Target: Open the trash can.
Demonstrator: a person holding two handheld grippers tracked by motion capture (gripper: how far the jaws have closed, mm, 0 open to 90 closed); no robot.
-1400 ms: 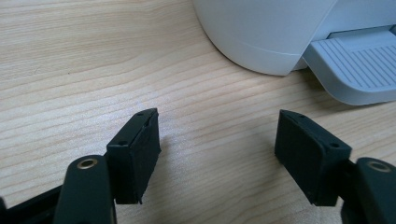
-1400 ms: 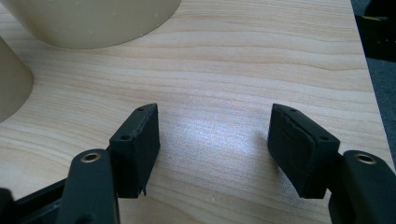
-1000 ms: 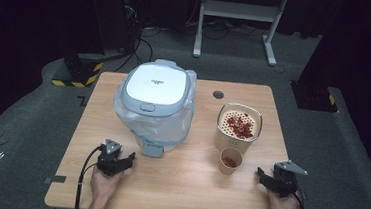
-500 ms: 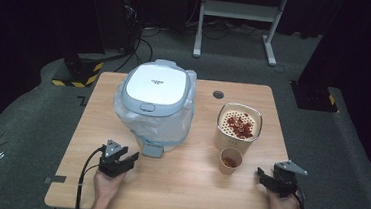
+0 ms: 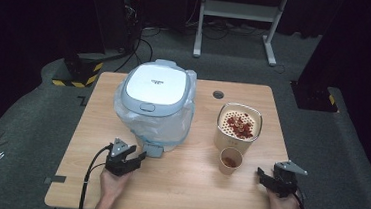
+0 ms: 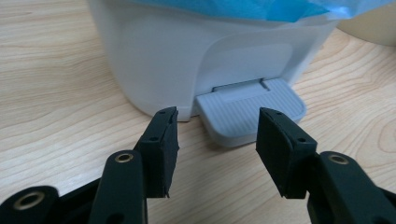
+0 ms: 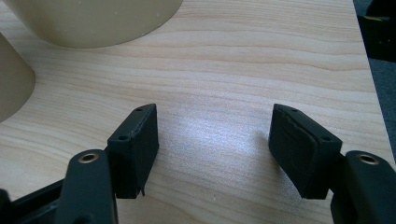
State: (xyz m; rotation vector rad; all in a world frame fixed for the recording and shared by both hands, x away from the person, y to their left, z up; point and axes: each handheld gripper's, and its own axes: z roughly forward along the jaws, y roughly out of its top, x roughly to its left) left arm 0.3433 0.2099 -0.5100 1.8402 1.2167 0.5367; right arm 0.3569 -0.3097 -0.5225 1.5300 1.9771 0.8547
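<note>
Black left gripper (image 5: 136,157), jaws spread, aimed at grey pedal (image 6: 250,109) of white bin (image 5: 156,102); close but apart. Right gripper (image 5: 263,177), jaws spread, low over bare wooden table (image 5: 192,185) near small cup (image 5: 230,160) and tan canister (image 5: 238,126). Dark grey floor surrounds. Left gripper view reveals blue liner (image 6: 243,9).

The pedal bin (image 5: 156,102) is a white, rounded container standing upright at the left-centre of the wooden table. Its flat lid (image 5: 156,84) is closed and carries a small front tab. A translucent blue liner bag (image 5: 185,112) hangs out over the rim and down the walls. A grey ribbed foot pedal (image 6: 250,109) projects from the base, resting just above the tabletop
</note>
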